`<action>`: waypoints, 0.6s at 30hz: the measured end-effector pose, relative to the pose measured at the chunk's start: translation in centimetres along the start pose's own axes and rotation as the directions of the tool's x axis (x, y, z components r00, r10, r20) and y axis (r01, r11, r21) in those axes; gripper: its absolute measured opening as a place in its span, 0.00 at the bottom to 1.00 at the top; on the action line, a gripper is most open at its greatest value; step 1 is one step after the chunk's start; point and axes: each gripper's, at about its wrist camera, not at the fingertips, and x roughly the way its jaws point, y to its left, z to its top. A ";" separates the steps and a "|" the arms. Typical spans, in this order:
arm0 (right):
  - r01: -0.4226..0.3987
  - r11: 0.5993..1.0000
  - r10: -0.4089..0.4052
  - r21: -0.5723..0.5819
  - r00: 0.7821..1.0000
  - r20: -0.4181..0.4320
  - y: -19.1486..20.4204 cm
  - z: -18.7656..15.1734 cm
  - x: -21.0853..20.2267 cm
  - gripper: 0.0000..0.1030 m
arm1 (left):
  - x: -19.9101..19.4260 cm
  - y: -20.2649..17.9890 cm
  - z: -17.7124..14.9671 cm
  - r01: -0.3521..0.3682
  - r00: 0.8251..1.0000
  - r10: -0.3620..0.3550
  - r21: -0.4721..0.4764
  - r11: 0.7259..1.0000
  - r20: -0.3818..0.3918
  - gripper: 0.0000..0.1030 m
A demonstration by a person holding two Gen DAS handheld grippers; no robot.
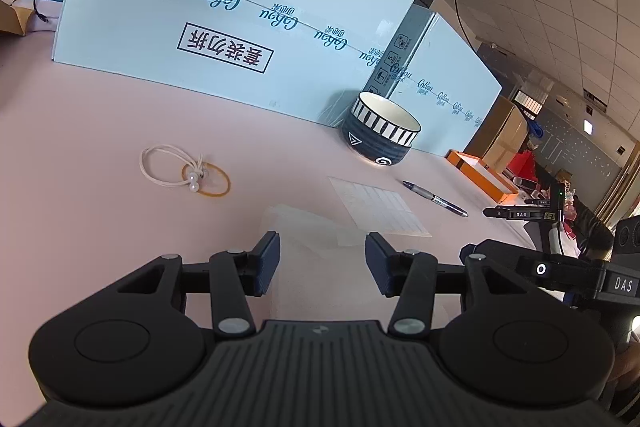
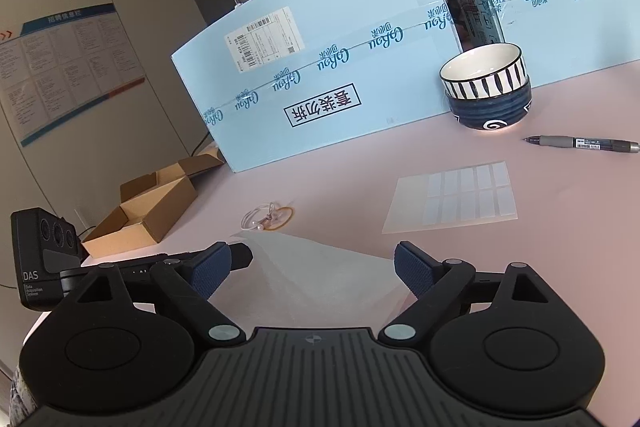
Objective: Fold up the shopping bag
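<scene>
Two claws open, left claw (image 1: 322,269) and right claw (image 2: 312,273) over translucent folded shopping bag (image 2: 320,267), flat on pink surface (image 1: 100,131), nothing gripped.

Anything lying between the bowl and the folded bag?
Yes: the sticker sheet lies between the bowl and the bag, clearest in the right wrist view.
</scene>
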 end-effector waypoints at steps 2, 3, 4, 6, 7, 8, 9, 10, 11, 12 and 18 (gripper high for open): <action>-0.002 1.000 0.002 0.007 1.000 0.008 -0.3 -0.1 -0.4 0.87 | 0.2 -0.2 0.2 -0.014 1.000 0.014 0.004 1.000 -0.003 0.44; -0.007 1.000 0.006 0.014 1.000 0.011 -0.5 -0.1 -0.6 0.89 | 0.3 -0.3 0.3 -0.020 1.000 0.020 0.006 1.000 -0.004 0.44; -0.010 1.000 0.010 0.019 1.000 0.012 -0.8 -0.1 -0.8 0.90 | 0.3 -0.4 0.4 -0.019 1.000 0.019 0.006 1.000 -0.006 0.44; -0.010 1.000 0.010 0.025 1.000 0.014 -1.2 -0.2 -1.1 0.91 | 0.9 -0.8 0.8 -0.033 0.999 0.034 0.023 0.999 -0.031 0.44; -0.012 1.000 0.012 0.029 1.000 0.015 -1.4 -0.3 -1.3 0.91 | 1.4 -1.1 1.0 -0.056 0.997 0.058 0.041 0.998 -0.043 0.44; -0.014 0.999 0.014 0.032 1.000 0.015 -1.6 -0.4 -1.4 0.91 | 1.7 -1.4 1.2 -0.074 0.996 0.077 0.056 0.996 -0.048 0.44; -0.016 0.999 0.016 0.038 1.000 0.019 -1.9 -0.4 -1.6 0.91 | 2.2 -1.6 1.4 -0.086 0.994 0.090 0.069 0.994 -0.057 0.44; -0.020 0.999 0.018 0.047 0.999 0.028 -2.2 -0.5 -1.9 0.91 | 2.6 -1.8 1.7 -0.083 0.994 0.088 0.069 0.994 -0.068 0.44; -0.023 0.998 0.021 0.057 0.999 0.039 -2.5 -0.6 -2.2 0.92 | 3.0 -1.9 2.0 -0.074 0.994 0.079 0.066 0.995 -0.077 0.44; -0.024 0.998 0.021 0.066 0.999 0.048 -2.8 -0.7 -2.5 0.92 | 3.4 -2.1 2.2 -0.064 0.994 0.070 0.062 0.996 -0.086 0.44; -0.036 0.992 0.027 0.118 0.997 0.070 -4.5 -1.3 -3.4 0.93 | 5.7 -3.1 3.5 -0.074 0.987 0.086 0.089 0.993 -0.138 0.44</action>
